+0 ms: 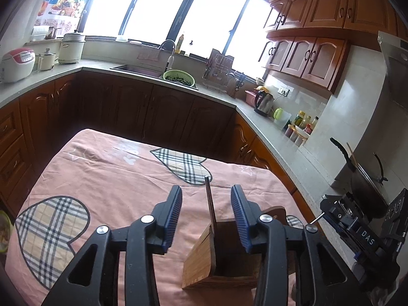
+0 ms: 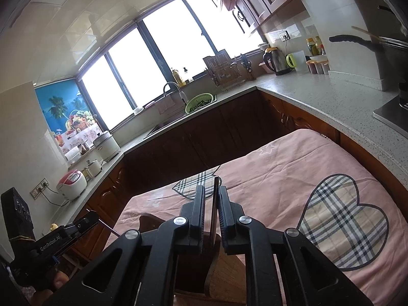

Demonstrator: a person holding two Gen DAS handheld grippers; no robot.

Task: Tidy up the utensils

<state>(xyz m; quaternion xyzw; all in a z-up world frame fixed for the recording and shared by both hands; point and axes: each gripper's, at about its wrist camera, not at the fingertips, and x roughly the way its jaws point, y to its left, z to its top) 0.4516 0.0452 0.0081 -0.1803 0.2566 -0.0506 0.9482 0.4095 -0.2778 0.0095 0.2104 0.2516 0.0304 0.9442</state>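
A wooden utensil holder [image 1: 204, 257] stands on the pink heart-print cloth [image 1: 114, 178], low in the left wrist view. A thin metal utensil handle [image 1: 210, 201] sticks up out of it. My left gripper [image 1: 206, 201] is open, its blue-padded fingers [image 1: 174, 211] either side of the handle without touching it. In the right wrist view my right gripper [image 2: 211, 201] is nearly closed around the same metal handle [image 2: 215, 199], directly above the holder [image 2: 224, 267]. Whether its pads press the handle is unclear. The utensil's lower end is hidden inside the holder.
The cloth-covered table [image 2: 306, 158] sits inside a U-shaped kitchen counter [image 1: 267, 127]. A sink with a green colander [image 1: 178, 77], dish rack, kettle [image 1: 264, 100], bottles, rice cooker [image 1: 17, 63] and a wok [image 1: 367, 181] on the stove line the counter. The right gripper's body [image 1: 362, 232] shows beside the holder.
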